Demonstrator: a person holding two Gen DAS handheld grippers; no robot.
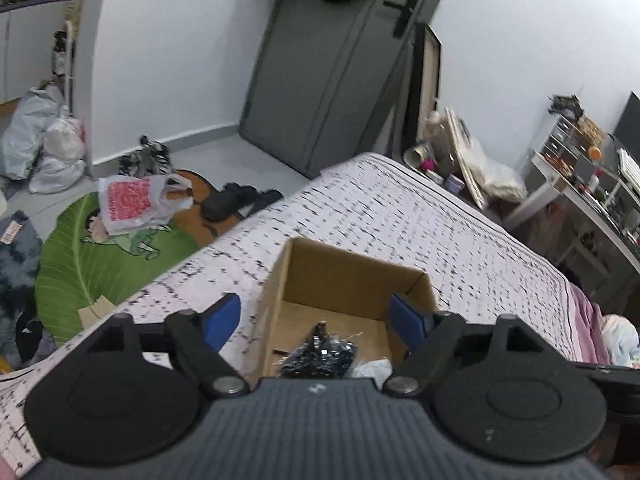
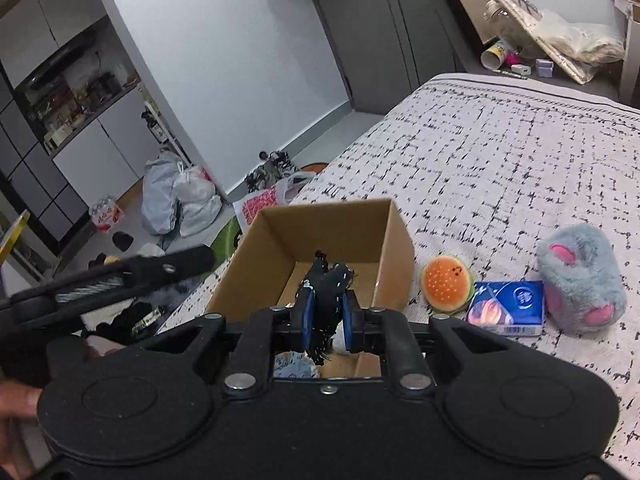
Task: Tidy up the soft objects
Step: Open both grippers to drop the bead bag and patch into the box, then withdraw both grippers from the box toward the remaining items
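Fingers of the left gripper (image 1: 316, 316) stand wide apart above the cardboard box (image 2: 394, 240) on the bed (image 2: 500, 152), gripping nothing. Beside it, the right gripper (image 2: 326, 314) pinches a black fabric piece (image 2: 326, 280) over the box. Further right lie a burger plush (image 2: 446, 282), tissue pack (image 2: 506, 308) and grey paw plush (image 2: 578, 276).

No text, brand or number is legible. The blue tissue pack (image 2: 506, 307), right of the right tongs (image 2: 327, 317), carries a round white emblem with unreadable characters. The white plastic bag (image 1: 132, 203) on the floor, ahead and left of the left tongs (image 1: 316, 316), carries a red-pink printed block, unreadable.
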